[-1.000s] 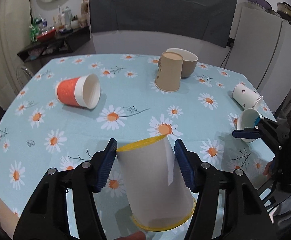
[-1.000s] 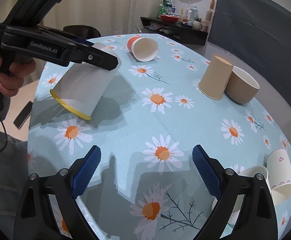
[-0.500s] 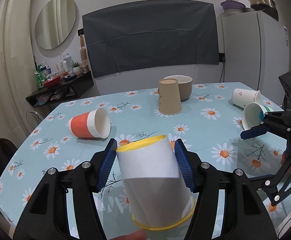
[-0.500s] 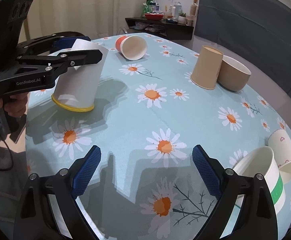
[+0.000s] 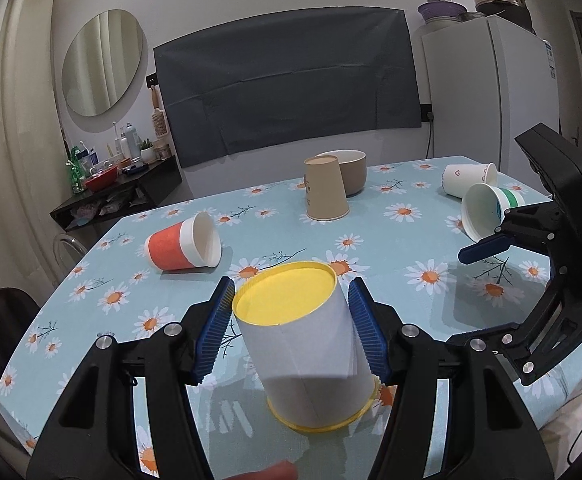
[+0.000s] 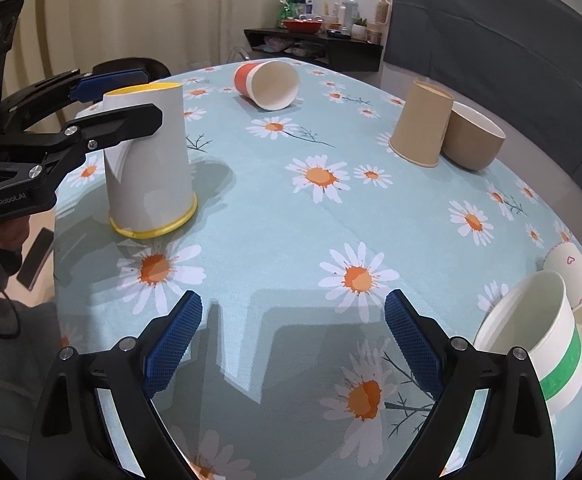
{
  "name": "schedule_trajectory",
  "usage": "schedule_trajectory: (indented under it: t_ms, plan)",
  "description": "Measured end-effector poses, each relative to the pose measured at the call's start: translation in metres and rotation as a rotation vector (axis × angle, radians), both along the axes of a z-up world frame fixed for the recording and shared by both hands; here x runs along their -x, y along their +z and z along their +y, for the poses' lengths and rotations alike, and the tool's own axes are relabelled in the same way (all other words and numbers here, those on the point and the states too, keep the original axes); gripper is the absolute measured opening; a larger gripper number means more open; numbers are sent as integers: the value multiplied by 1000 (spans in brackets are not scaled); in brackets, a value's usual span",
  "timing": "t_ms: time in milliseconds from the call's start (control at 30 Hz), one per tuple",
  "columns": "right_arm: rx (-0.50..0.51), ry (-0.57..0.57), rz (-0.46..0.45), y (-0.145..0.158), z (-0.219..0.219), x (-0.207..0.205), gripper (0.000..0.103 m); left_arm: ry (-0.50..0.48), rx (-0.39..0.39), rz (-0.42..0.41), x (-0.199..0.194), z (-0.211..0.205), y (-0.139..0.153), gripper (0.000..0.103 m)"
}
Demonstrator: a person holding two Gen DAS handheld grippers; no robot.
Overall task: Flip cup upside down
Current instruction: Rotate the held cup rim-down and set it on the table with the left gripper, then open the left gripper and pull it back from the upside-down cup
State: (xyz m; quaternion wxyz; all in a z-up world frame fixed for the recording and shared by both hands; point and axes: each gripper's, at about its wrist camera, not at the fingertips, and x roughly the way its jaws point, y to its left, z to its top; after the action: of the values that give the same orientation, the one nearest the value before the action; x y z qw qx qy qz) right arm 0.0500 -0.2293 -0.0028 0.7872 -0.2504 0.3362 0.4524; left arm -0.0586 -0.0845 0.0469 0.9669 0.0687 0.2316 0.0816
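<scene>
Low in the frame, the left gripper (image 5: 291,330) pinches a white cup (image 5: 307,356) set mouth-down on the bench (image 5: 411,248). Next comes release. Right gripper (image 6: 293,340) spread, idle.

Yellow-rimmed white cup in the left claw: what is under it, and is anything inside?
The yellow-rimmed white cup stands mouth-down on the daisy tablecloth, its yellow base facing up. Its wall and base cover the inside, so any contents cannot be seen.

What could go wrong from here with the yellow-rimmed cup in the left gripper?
1. The white cup stands rim-down near the table edge; dragging it on release could push it off.
2. The left gripper grips only the cup's upper part, so opening unevenly may tip it.
3. The paper wall could dent under the pads.
</scene>
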Motion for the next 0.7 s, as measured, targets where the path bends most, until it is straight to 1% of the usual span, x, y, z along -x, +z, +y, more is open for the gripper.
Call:
schedule_trajectory:
  t_ms: [300,333,367,500,600,633,700]
  plan:
    - [-8,-16,9,-1,2,7,89,-26,24,29,11,1,-2,61]
    - [-11,-18,10,-1,2,8,89,-30,26,30,12,1,-2,63]
    - [-14,-22,10,0,2,9,89,-32,25,29,14,2,-1,69]
    - [-34,-35,17,1,0,13,89,-45,-9,17,22,0,1,77]
    - [-52,-43,23,2,-1,16,89,-58,-31,12,29,-1,1,86]
    - [-56,-45,27,2,-1,17,89,-62,-36,10,31,-1,1,91]
    - [-74,-45,33,3,-2,20,89,-77,-30,11,36,1,1,93]
